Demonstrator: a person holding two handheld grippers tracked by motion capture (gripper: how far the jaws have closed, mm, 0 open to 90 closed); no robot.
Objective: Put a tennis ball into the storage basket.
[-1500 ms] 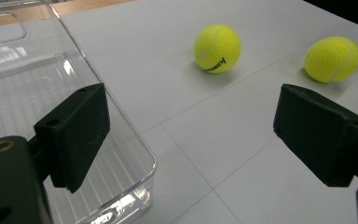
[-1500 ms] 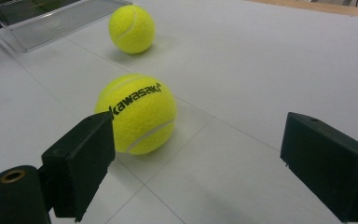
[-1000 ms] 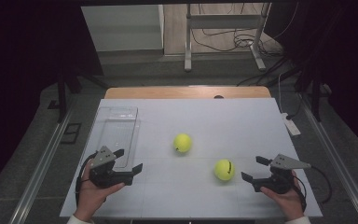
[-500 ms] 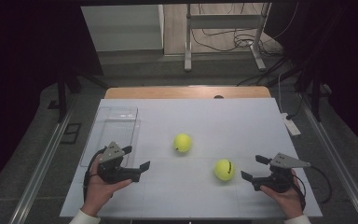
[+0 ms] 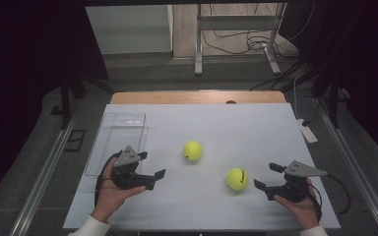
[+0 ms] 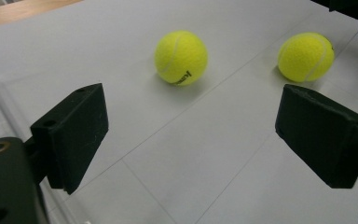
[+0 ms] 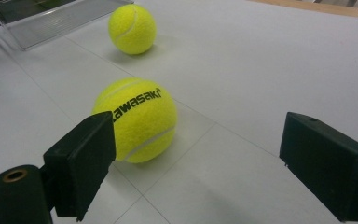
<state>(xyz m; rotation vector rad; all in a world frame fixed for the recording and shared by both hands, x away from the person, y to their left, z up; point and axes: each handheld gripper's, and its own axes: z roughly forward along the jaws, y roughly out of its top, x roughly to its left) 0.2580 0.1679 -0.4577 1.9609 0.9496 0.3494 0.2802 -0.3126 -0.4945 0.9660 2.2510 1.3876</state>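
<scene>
Two yellow tennis balls lie on the white table top [image 5: 256,128]. The farther ball [image 5: 193,150] [image 6: 181,57] [image 7: 131,29] sits mid-table. The nearer ball [image 5: 236,178] [image 6: 306,56] [image 7: 137,120], printed with black lettering, lies right of it. My left gripper [image 5: 151,164] [image 6: 198,140] is held low at the front left and points at the farther ball from a short way off. Its jaws have just been opening and stand open with nothing between them. My right gripper [image 5: 266,176] [image 7: 214,168] is open just right of the nearer ball, not touching it.
A clear plastic tray [image 5: 120,135] [image 7: 51,18] stands at the table's left side, just behind the left hand. A white power strip [image 5: 307,132] lies off the right edge. A strip of wooden tabletop [image 5: 197,97] shows along the back.
The left hand has carried its gripper to the right and slightly away from the front edge, toward the balls. The right hand and both balls have stayed put.
</scene>
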